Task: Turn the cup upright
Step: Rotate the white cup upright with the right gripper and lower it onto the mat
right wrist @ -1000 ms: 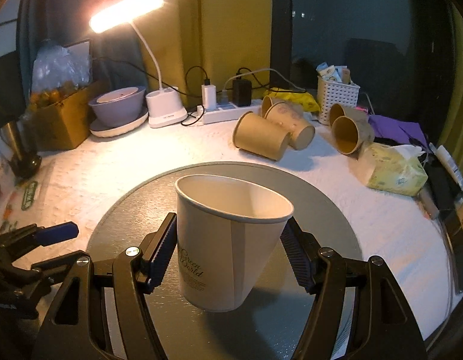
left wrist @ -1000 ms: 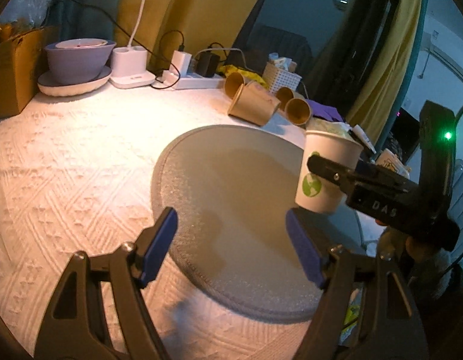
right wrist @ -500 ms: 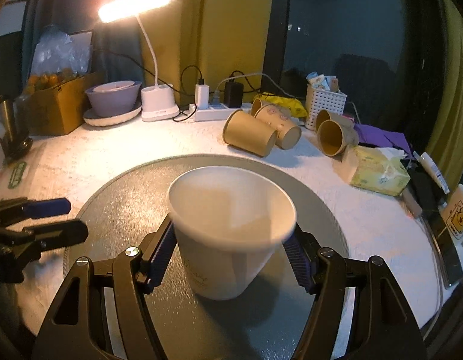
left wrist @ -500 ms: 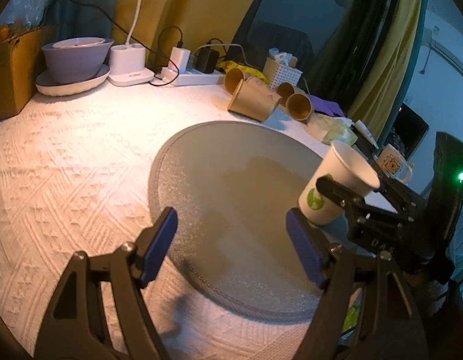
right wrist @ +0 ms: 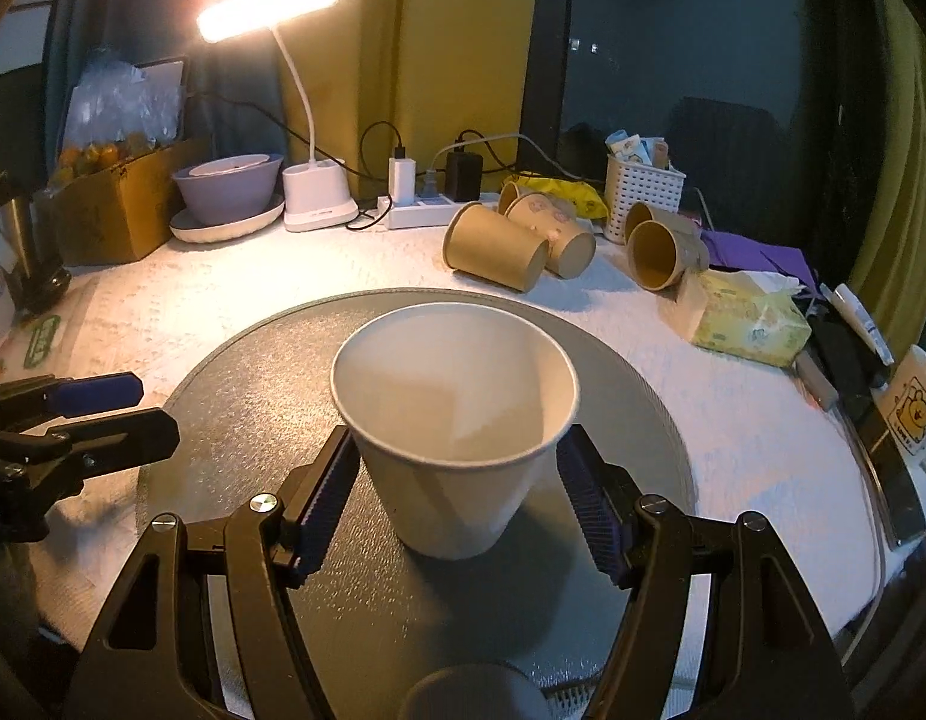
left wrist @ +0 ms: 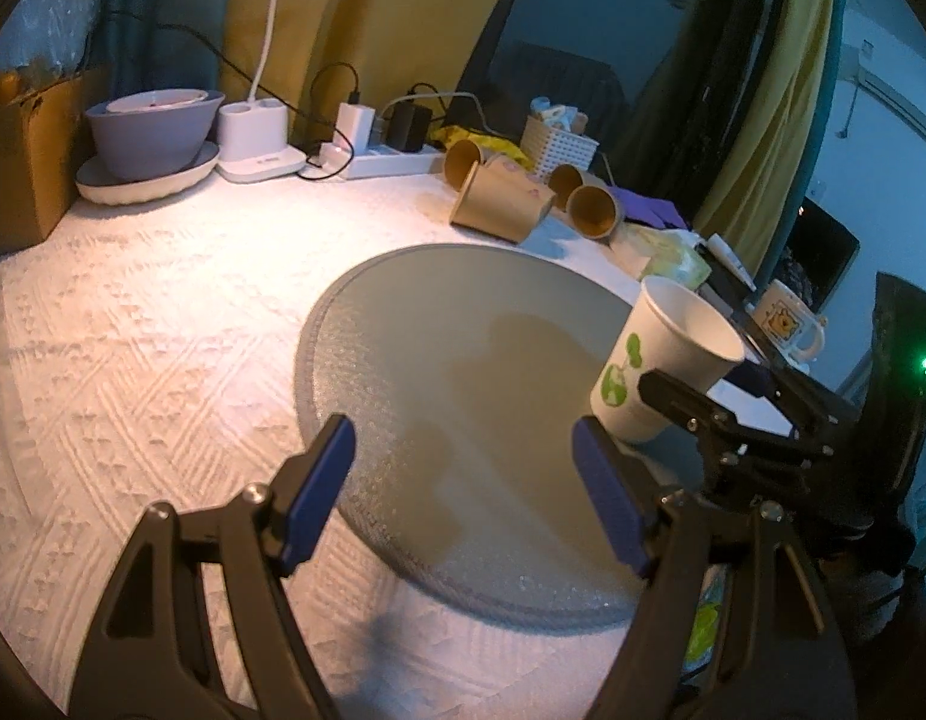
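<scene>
A white paper cup (right wrist: 457,420) with a green print stands mouth up, tilted a little toward me, with its base on the round grey mat (right wrist: 235,396). My right gripper (right wrist: 457,495) is shut on the cup, its blue pads pressed on both sides. The left wrist view shows the cup (left wrist: 661,360) at the mat's right edge, held by the right gripper (left wrist: 703,396). My left gripper (left wrist: 463,486) is open and empty, low over the mat's (left wrist: 439,360) near edge. It also shows in the right wrist view (right wrist: 97,408) at far left.
Several brown paper cups (right wrist: 499,246) lie on their sides at the back. A lit desk lamp (right wrist: 313,204), purple bowl (right wrist: 229,186), power strip (right wrist: 427,210), white basket (right wrist: 643,186) and cardboard box (right wrist: 121,210) line the back. A tissue pack (right wrist: 745,318) lies at right.
The right gripper has lowered the cup onto the mat and tipped it toward me, so I now see into its mouth. The left gripper has stayed open and nearly still.
</scene>
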`<state>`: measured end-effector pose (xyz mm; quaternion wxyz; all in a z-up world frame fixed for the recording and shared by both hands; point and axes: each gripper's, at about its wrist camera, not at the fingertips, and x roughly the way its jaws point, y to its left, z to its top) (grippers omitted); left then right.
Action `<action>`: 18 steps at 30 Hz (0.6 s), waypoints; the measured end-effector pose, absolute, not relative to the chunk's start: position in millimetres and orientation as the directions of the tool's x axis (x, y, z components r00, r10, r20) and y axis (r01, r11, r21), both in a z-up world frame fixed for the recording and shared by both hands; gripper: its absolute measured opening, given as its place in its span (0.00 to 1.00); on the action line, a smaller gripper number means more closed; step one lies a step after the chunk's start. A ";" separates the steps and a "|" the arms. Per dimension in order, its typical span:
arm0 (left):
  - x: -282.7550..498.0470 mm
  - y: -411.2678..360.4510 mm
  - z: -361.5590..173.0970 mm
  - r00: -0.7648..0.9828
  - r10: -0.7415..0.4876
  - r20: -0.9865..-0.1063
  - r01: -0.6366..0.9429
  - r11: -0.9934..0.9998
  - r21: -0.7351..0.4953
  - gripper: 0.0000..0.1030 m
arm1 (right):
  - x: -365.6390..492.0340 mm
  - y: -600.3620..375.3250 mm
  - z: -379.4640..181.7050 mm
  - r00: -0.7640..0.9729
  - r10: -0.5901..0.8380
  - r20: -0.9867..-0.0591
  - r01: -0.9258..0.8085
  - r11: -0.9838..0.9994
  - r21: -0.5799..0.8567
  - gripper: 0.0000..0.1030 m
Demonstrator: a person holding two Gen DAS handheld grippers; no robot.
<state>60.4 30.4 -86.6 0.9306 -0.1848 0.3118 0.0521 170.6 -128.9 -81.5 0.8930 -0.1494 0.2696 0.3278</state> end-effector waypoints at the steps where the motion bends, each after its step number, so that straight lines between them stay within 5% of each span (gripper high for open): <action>1: 58.6 30.0 -85.8 0.801 -0.014 -0.599 -0.214 0.927 -0.309 0.74 | 169.8 -130.6 -80.7 0.638 0.506 -0.580 -0.666 0.741 -0.085 0.70; 18: 34.8 9.4 -66.0 0.833 0.024 -0.553 -0.195 0.948 -0.252 0.74 | 142.1 -157.1 -65.6 0.646 0.510 -0.568 -0.652 0.755 -0.064 0.70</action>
